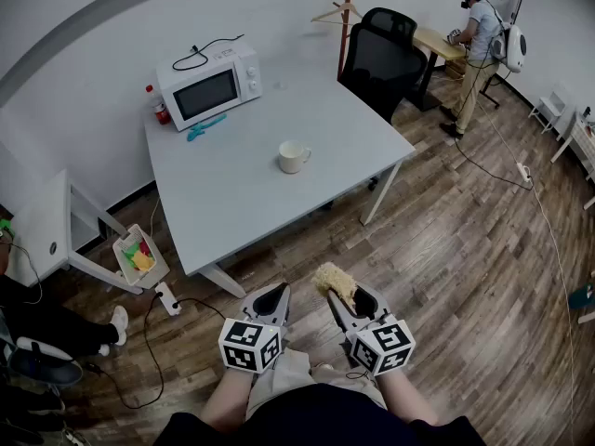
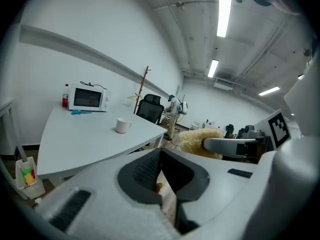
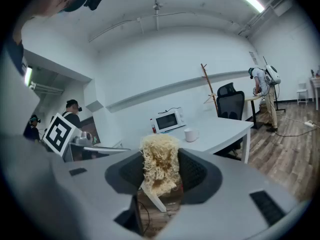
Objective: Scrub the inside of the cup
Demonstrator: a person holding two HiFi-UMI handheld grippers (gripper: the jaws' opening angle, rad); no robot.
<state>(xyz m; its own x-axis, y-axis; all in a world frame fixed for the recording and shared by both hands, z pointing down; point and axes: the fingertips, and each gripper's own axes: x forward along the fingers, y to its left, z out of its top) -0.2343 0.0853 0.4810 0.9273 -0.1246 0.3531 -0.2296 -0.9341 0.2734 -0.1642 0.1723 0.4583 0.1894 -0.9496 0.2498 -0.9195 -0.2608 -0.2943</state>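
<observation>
Left gripper (image 1: 272,295): at 6 o'clock, close to the body, jaws together with nothing between them.
Right gripper (image 1: 346,297): just beside it, clamped on a yellow fibrous scrubber (image 1: 335,282).
Cup (image 1: 293,156): upright on the white table (image 1: 232,212) at 12 o'clock, well apart from both grippers.
Progress: scrubber held, cup far off — this fits either the stage before scrubbing or the one after it; the cup's inside is too small to judge.
Views: only the head view shows the cup's open mouth; the right gripper view shows the pads pinching the scrubber.

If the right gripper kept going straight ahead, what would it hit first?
Probably the white table, short of the cup; the right gripper, holding a scrubber, points that way. Depth is uncertain.
</observation>
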